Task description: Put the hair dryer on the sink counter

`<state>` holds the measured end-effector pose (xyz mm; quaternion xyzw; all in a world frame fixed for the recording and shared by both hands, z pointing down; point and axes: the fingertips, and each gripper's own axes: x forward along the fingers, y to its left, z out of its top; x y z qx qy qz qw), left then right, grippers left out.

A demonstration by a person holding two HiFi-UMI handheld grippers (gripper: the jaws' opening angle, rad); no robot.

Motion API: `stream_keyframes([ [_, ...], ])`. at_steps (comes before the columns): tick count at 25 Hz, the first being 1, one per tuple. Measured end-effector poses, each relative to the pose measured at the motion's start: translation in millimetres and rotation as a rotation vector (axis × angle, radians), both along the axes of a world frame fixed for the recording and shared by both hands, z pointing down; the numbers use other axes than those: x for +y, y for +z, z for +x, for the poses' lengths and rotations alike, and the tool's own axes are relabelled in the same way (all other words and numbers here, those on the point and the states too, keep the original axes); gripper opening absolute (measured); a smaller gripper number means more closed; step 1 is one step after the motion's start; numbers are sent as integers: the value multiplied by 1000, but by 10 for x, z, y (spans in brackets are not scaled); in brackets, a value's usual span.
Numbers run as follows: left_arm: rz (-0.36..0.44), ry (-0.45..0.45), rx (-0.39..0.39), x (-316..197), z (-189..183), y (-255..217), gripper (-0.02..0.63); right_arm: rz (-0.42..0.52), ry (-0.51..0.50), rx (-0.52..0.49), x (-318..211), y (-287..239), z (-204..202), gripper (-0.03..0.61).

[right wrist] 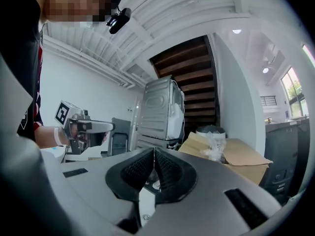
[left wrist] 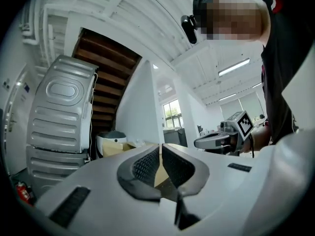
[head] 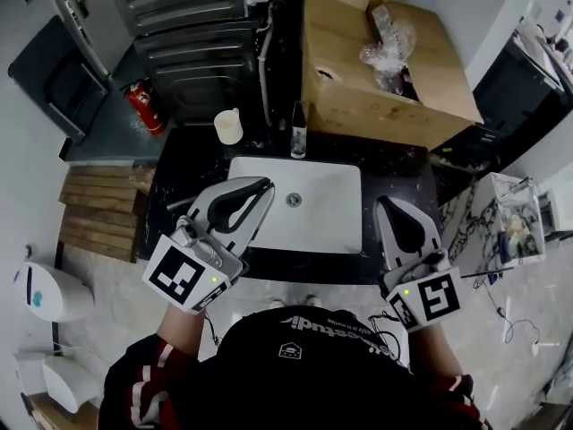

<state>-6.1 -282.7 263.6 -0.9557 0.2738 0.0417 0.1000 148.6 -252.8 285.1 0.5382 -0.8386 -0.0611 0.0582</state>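
No hair dryer shows in any view. The black sink counter with its white basin lies right below me. My left gripper hangs over the basin's left edge, its jaws shut tip to tip with nothing between them. Over the counter at the basin's right side, my right gripper is also shut and empty. Both are raised and roughly level, so each shows in the other's view: the right gripper and the left gripper.
A pale cup and a dark bottle stand at the counter's back edge. Behind are a grey washing machine and a cardboard box with a plastic bag on it. A red fire extinguisher stands left.
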Motion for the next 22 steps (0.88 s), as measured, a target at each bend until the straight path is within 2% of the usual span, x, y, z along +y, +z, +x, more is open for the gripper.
stream_keyframes([
  [3, 2, 5, 35, 94, 217, -31, 26, 21, -11, -8, 4, -43, -63, 40],
  [9, -31, 15, 18, 179, 574, 85, 26, 51, 37, -70, -2, -111, 66, 40],
  [12, -55, -1, 27, 137, 596, 92, 26, 57, 69, -91, -17, -135, 154, 40],
  [18, -78, -90, 28, 18, 549, 120, 26, 66, 83, -104, -34, -169, 187, 40],
  [22, -92, -99, 42, -4, 535, 143, 26, 62, 80, -105, -45, -146, 179, 40],
])
